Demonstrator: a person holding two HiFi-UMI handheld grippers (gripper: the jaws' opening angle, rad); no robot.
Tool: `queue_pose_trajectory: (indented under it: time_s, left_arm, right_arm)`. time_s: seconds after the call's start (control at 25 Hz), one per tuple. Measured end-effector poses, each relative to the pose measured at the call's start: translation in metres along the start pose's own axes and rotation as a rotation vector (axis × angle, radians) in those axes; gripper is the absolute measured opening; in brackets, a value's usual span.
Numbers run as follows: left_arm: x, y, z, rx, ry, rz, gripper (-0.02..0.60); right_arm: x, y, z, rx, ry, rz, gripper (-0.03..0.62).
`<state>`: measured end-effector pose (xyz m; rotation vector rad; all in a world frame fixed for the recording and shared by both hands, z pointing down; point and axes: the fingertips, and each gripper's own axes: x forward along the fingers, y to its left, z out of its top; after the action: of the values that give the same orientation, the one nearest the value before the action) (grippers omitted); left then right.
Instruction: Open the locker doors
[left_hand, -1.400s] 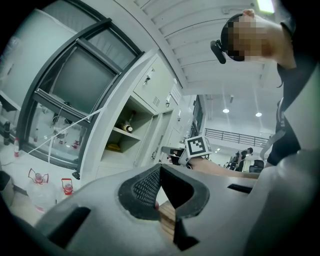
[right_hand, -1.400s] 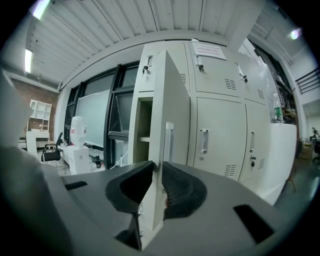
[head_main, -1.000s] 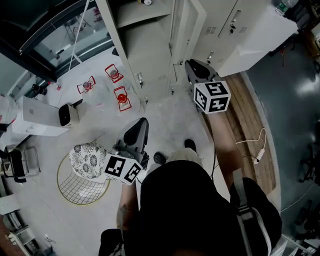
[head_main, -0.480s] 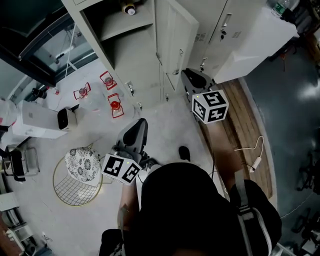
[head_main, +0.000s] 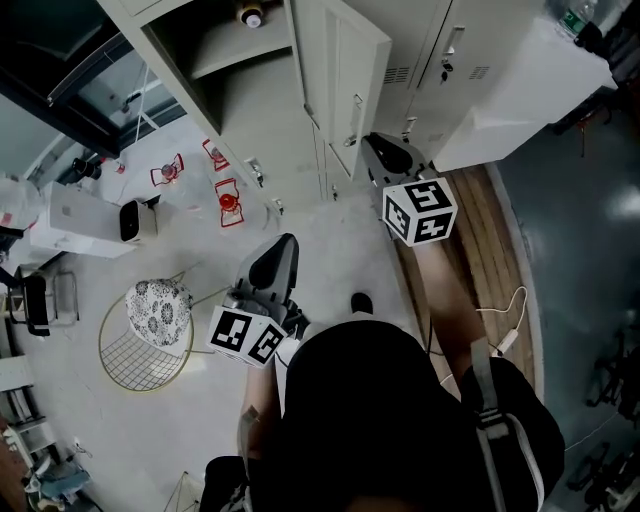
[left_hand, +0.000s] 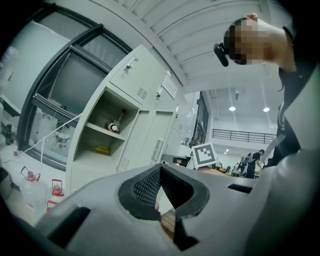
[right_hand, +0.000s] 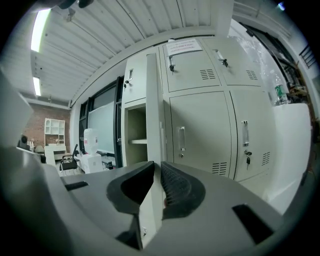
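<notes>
A bank of pale grey lockers (head_main: 450, 55) stands ahead. One tall door (head_main: 345, 75) hangs open and shows a shelf with a bottle (head_main: 252, 15). In the right gripper view the door's edge (right_hand: 155, 100) runs down between the jaws of my right gripper (right_hand: 156, 167), which is shut on it; in the head view the right gripper (head_main: 374, 142) sits at that door's outer edge. My left gripper (head_main: 282, 248) hangs low over the floor, away from the lockers. Its jaws are shut with nothing in them (left_hand: 160, 170). The neighbouring doors (right_hand: 200, 135) are closed.
A wire stool with a patterned cushion (head_main: 150, 318) stands left of the left gripper. Red lanterns (head_main: 228, 203) and a white appliance (head_main: 75, 220) sit on the floor by the window. A wooden platform (head_main: 480, 250) with a cable (head_main: 505, 335) and a white cabinet (head_main: 520, 90) lie right.
The locker door has swung wider open with my right gripper on its edge, and the gripper has drifted a little left. The left gripper has kept its place.
</notes>
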<state>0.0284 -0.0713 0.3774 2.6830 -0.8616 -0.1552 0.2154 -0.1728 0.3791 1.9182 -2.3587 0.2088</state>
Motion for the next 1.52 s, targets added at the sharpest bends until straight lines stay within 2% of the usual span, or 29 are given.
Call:
queue_pose_trajectory:
  time_s: [0.44,0.92,1.24,1.52]
  left_arm:
    - [0.003,-0.026,-0.010,0.013,-0.020,0.085,0.015]
    - [0.017,-0.050,-0.020,0.045,-0.023,0.118,0.015]
    - [0.032,-0.065,-0.015,0.076,-0.033,0.103,0.015]
    - [0.035,-0.065,-0.004,0.131,-0.035,0.117,0.015]
  right_arm:
    - [-0.005,-0.025,0.003,0.014,-0.016,0.050,0.038]
    - [-0.039,-0.041,0.011,0.037,-0.056,0.104,0.023]
    - [-0.072,-0.022,0.023,0.038,-0.103,0.191,0.006]
    - [-0.104,0.013,0.042,0.015,-0.141,0.305,0.006]
